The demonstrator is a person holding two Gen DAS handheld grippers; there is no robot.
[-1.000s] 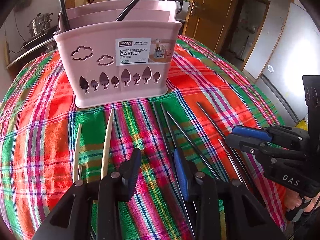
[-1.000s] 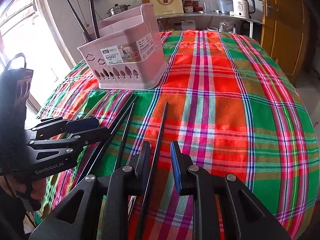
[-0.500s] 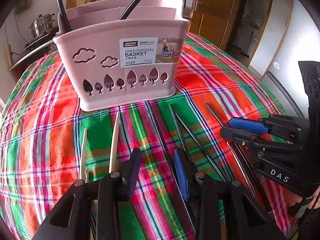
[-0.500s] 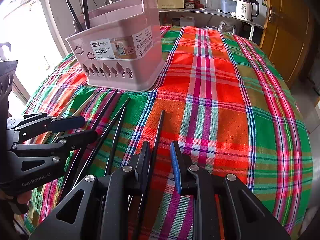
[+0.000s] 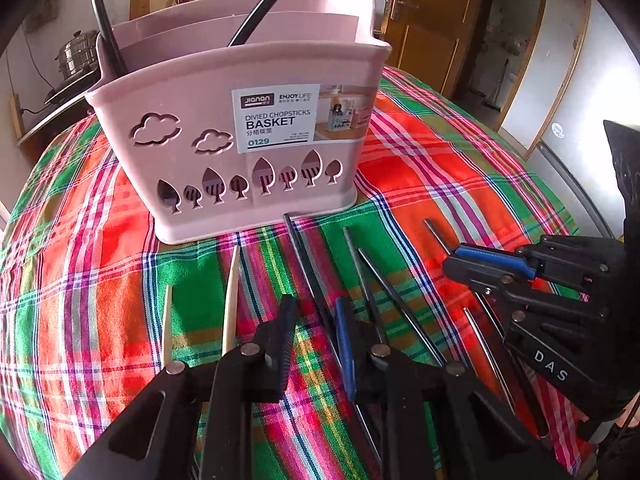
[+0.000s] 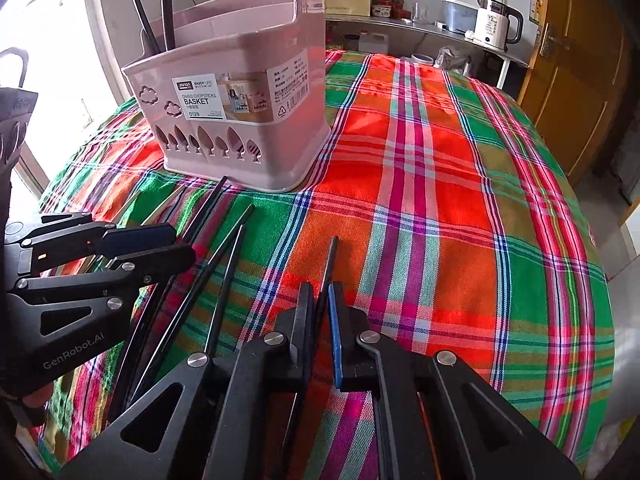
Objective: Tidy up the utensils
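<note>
The right gripper [image 6: 320,300] is closed down on a thin black chopstick [image 6: 331,258], whose tip pokes forward past the narrow jaws; whether it is fully pinched or just straddled cannot be told for sure, but contact on both sides is likely. The left gripper [image 5: 312,320] is held open above the plaid red-green tablecloth on the table [image 6: 440,200], with nothing between its jaws; a dark chopstick [image 5: 308,264] lies just under or beside its right jaw.

Step judged in hand: pickup of the black chopstick by the right gripper, for transfer into the pink plastic divided chopstick basket [image 5: 240,140]. For a good lift, the stick should be gripped squarely, raised level first, then tilted upright before being lowered into a compartment. The basket rim is tall, so clearance should be given. The neighbouring sticks lie near and could be dragged.

Counts: one basket, standing just beyond the loose sticks. Two black chopsticks [image 6: 156,12] are already leaning inside it, at its left end. Loose on the cloth: two pale bamboo chopsticks [image 5: 230,300], and about five dark ones counted in the left wrist view, though overlap near the right gripper makes that number uncertain.
</note>
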